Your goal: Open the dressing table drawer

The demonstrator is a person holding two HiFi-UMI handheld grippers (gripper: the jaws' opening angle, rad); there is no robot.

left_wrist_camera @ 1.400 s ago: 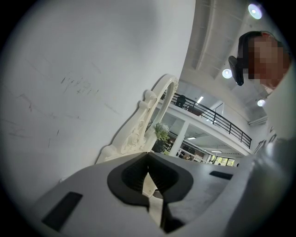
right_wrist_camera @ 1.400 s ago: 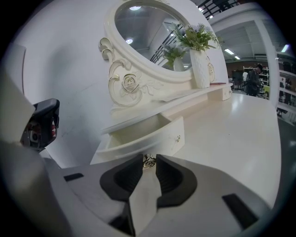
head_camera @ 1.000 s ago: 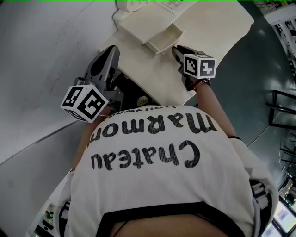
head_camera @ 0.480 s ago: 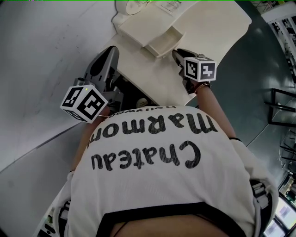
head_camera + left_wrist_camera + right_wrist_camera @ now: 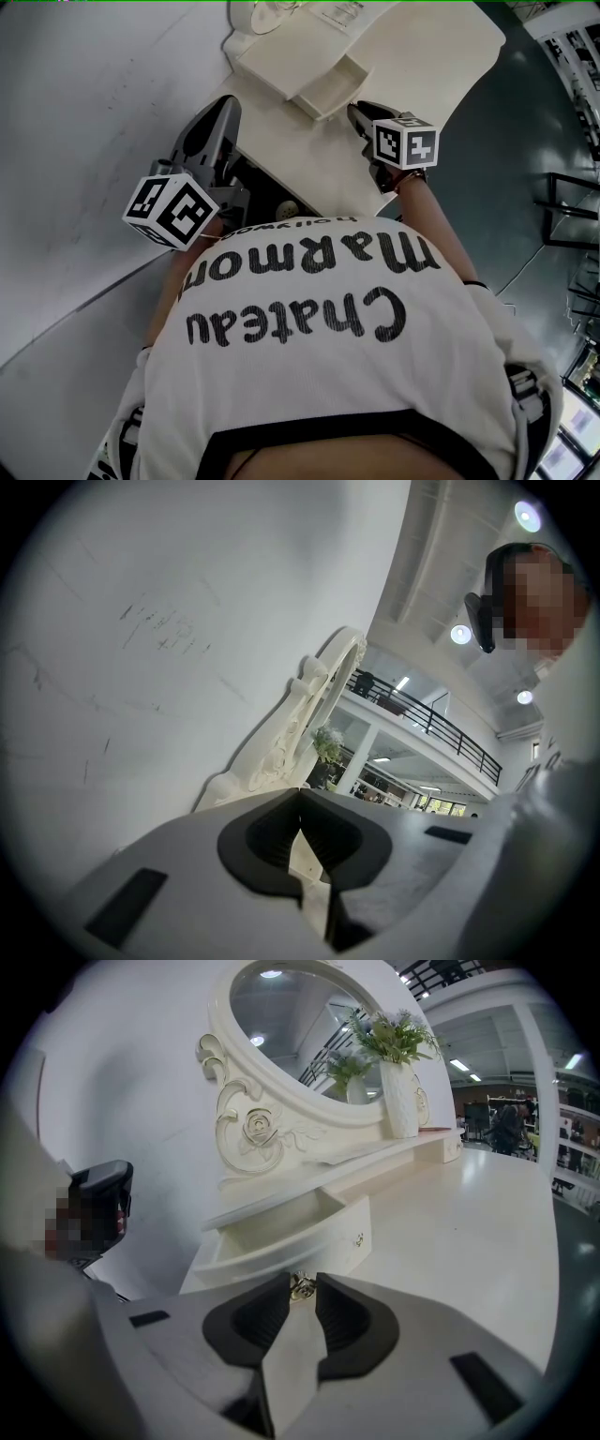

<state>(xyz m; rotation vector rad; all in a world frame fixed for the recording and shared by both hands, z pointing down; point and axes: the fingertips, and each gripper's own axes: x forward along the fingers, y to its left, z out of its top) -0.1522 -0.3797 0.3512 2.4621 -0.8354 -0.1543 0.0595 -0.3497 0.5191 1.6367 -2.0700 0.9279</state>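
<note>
The small drawer (image 5: 281,1234) of the cream dressing table (image 5: 441,56) sits below the carved oval mirror (image 5: 291,1026), slid out over the tabletop so its bare inside shows. The right gripper (image 5: 302,1283) angles down at the drawer front, its jaws clamped on the little metal knob (image 5: 300,1287) there. The left gripper (image 5: 300,794) hangs off the table's left end beside the white wall (image 5: 187,621), tips pressed together with nothing between them (it touches no furniture). A white vase of flowers (image 5: 398,1091) stands on the shelf beside the mirror
</note>
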